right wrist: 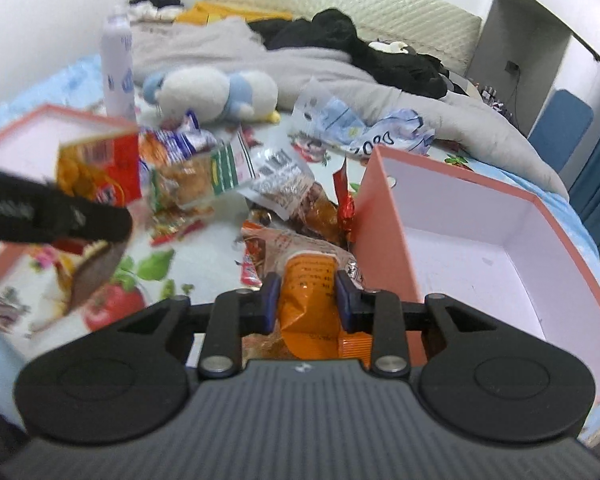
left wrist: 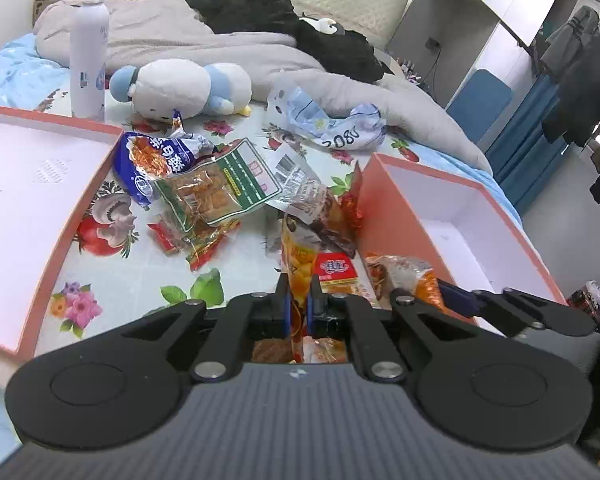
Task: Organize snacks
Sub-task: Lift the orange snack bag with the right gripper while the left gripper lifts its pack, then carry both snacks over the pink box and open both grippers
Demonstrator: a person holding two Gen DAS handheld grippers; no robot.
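Two pink boxes sit on the flowered sheet [left wrist: 148, 268] of a bed, with a loose pile of snacks between them. One box, the shallow tray [left wrist: 32, 200], lies at the left edge of the sheet; the deeper box [right wrist: 472, 232] stands at the right edge, its white inside bare in both views. The left gripper [left wrist: 298, 296] has its jaws pressed together on a yellow snack bag [left wrist: 298, 264], pinching the thin pouch, which stands up between the blue pads. In the right wrist view that same bag shows its red and yellow print above the blurred black arm of the left gripper. The right gripper [right wrist: 306, 296] pinches an orange snack packet [right wrist: 308, 292], its pads pressing on both sides, with the packet crumpled between them just beside the near wall of the deeper box. On the middle of the sheet lie a blue noodle bag [left wrist: 156, 160], a green-edged clear packet [left wrist: 216, 192] overlapping it, and some small red sachets [left wrist: 196, 240] nearer the camera. A red and yellow packet [left wrist: 336, 272] lies just beside the left gripper's fingers. Towards the far edge of the sheet rest a white and blue plush toy [left wrist: 180, 88], a tall white bottle [left wrist: 88, 56] and a crumpled plastic bag [left wrist: 324, 120], with a grey blanket [left wrist: 204, 44] behind them.
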